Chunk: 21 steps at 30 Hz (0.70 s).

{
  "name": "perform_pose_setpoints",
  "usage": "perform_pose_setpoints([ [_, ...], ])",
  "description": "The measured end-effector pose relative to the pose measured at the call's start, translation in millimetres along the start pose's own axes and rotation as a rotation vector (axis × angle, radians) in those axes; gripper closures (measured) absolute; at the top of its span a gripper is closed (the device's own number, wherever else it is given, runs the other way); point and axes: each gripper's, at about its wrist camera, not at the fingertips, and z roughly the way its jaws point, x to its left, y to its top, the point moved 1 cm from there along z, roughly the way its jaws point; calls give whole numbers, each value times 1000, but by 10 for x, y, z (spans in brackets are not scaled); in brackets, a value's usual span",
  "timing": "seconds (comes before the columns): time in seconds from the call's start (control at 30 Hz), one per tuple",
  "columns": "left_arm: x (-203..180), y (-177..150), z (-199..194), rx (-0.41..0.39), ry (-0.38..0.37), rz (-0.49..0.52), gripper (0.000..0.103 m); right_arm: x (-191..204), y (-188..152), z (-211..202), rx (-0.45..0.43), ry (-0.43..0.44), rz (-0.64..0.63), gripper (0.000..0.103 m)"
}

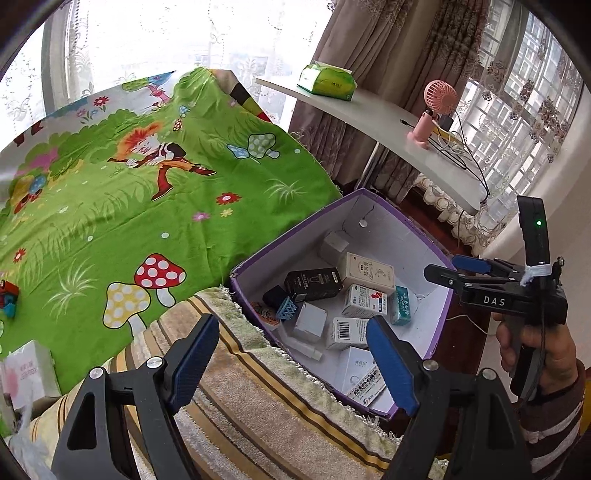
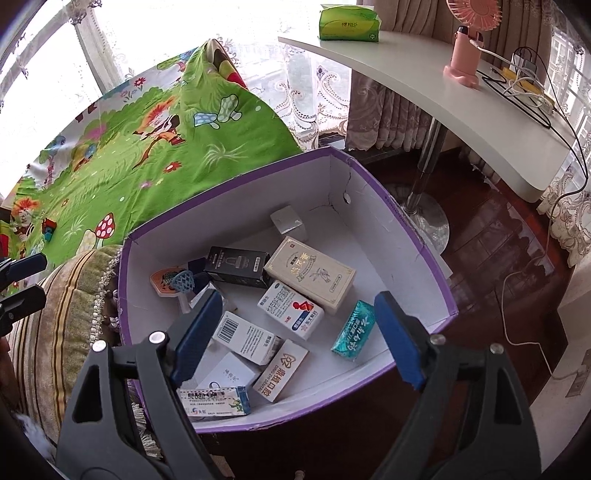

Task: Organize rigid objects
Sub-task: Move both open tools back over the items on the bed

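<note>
purple-rimmed cardboard box [image 2: 391, 210] sits beside a striped cushion [image 1: 266, 402], next to the green cartoon cloth [image 1: 147, 206]. white inside, no lid on. small cartons piled loosely in it: black box [image 2: 236, 266], beige flat box [image 2: 312, 275] leaning across the middle, white box with red figure [image 2: 291, 308], barcode box [image 2: 245, 336], teal foil packet [image 2: 352, 330] near the right wall, white box with red lettering [image 2: 280, 371], long strip box [image 2: 212, 400] at the near wall, small grey cube [image 2: 288, 221] at the far end. blue lattice piece [image 2: 183, 281] and an orange-edged card [image 2: 164, 282] sit by the left wall.

left gripper [image 1: 295, 354] hangs over the cushion and the box's near corner, jaws wide, nothing between the pads. right gripper [image 2: 295, 339] hangs over the box interior, jaws wide, empty, pads clear of the cartons below. seen from the left wrist view, right gripper body is off to the box's right side, held in a hand [image 1: 535, 347] with a striped sleeve [image 1: 554, 413].

white desk [image 2: 461, 103] behind, with pink fan [image 2: 469, 40] and green tissue pack [image 2: 349, 22]. a white carton [image 1: 26, 369] and a red toy [image 1: 7, 295] lie on the cloth, well apart from the box.
</note>
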Motion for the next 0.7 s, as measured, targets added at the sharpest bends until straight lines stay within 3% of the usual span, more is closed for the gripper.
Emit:
perform_pose_setpoints([
  [0.33, 744, -196, -382, -65, 70, -169, 20, 508, 19, 58, 20, 63, -90, 17],
  [0.7, 1766, -728, -963, -103, 218, -369, 20, 1177, -13, 155, 58, 166, -199, 17],
])
